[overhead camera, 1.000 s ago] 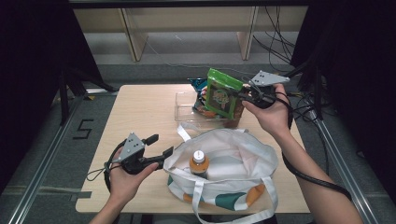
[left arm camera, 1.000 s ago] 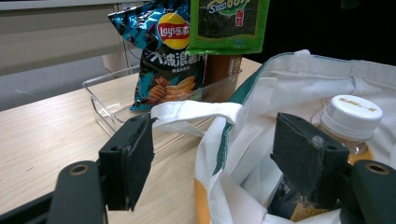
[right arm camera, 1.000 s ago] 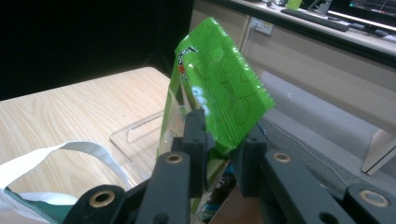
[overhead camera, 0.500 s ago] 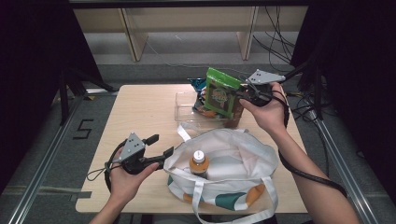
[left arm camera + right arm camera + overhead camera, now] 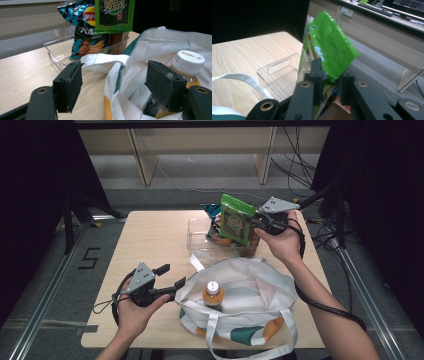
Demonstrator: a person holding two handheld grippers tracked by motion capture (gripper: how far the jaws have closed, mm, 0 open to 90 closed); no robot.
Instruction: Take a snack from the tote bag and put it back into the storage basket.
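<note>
The jaws of the left gripper (image 5: 172, 276) stand wide apart at the table's (image 5: 150, 240) near left part, with nothing between the pads; in the left gripper view the rim of the white tote bag (image 5: 140, 50) sits between them without being pinched. The bag lies at the near edge of the table, its mouth open, and an orange-labelled bottle (image 5: 213, 295) with a white cap stands inside it. Farther on, a clear plastic bin (image 5: 200, 232) near the far edge holds a blue chip bag (image 5: 87, 30). The right gripper (image 5: 255, 222) has its jaws narrowed onto the edge of a green snack packet (image 5: 329, 47), held upright above the bin's right end.
</note>
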